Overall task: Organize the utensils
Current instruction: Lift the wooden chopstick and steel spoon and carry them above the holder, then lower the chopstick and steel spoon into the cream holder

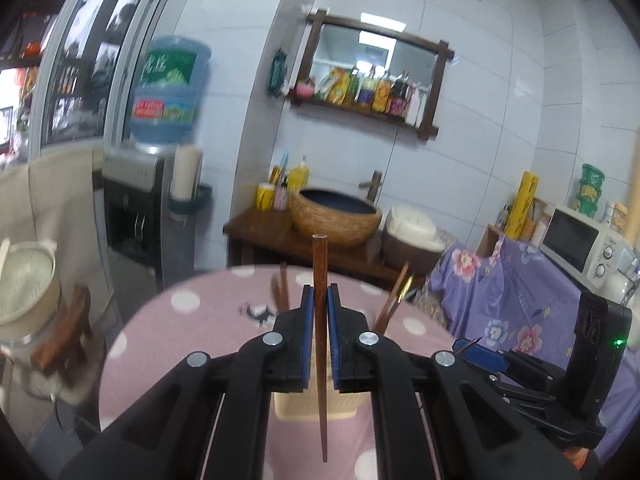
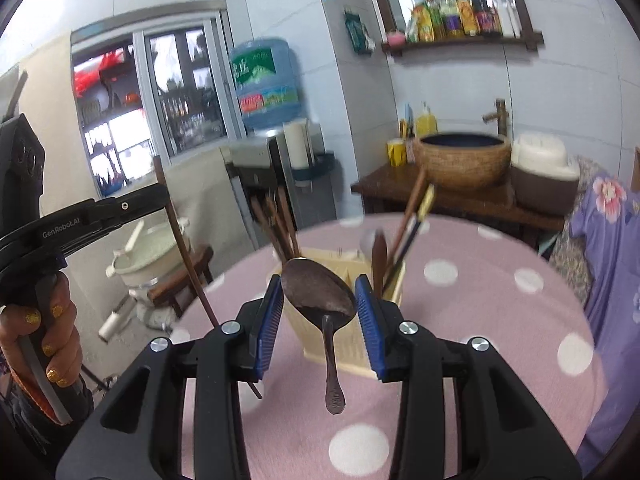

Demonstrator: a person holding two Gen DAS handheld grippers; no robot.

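Up close, the left gripper (image 1: pixel 319 312) has its jaws clamped on a wooden chopstick (image 1: pixel 319 280), held upright. The right gripper (image 2: pixel 318 308) pinches a dark spoon (image 2: pixel 318 292) by the bowl, handle dangling. Both hover over the pink dotted desk (image 2: pixel 460 320), tilted slightly downward. Just beyond sits the cream utensil caddy (image 2: pixel 390 280). Best approach, I'd say: keep each piece vertical, line it up over its matching compartment, then lower gently.
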